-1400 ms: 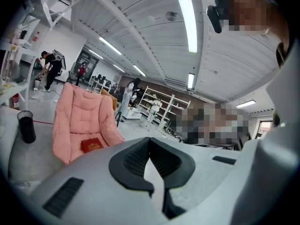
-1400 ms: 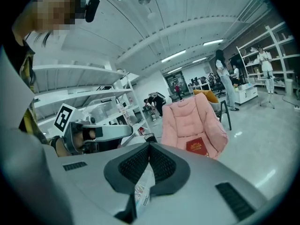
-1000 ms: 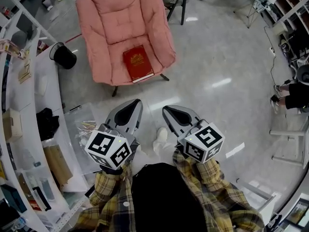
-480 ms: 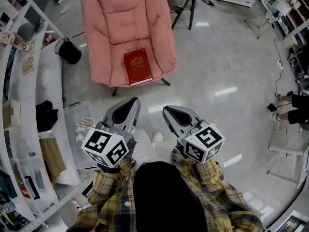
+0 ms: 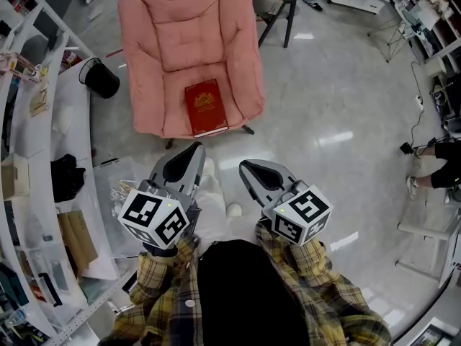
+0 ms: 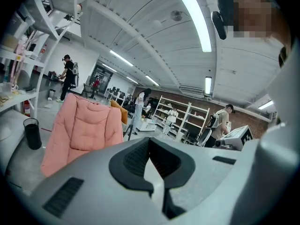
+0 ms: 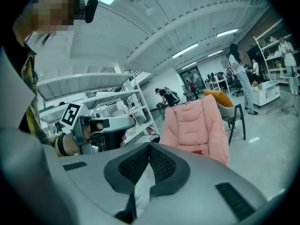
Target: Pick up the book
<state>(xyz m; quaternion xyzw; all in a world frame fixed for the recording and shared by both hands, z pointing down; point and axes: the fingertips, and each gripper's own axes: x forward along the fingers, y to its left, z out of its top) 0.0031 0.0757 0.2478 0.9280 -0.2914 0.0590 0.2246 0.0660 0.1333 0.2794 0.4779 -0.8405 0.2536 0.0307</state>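
Closest in, the left gripper [image 5: 193, 150] and right gripper [image 5: 248, 169] are held side by side in front of the chair [image 5: 189, 42], both well short of it. Each has its jaws pressed together on nothing. A strip of bare floor [image 5: 317, 107] separates them from the chair's front edge.

That strip is narrower than it was a second ago. The chair has drawn nearer to both grippers in the head view, and a shoe [image 5: 209, 169] now shows between them, so the person appears to be walking up. The jaws are as tightly closed as before.

The book [image 5: 206, 107] lies flat at the front of the chair's seat, where it was before, untouched. The approach looks under way, and the jaws must open before any grasp.
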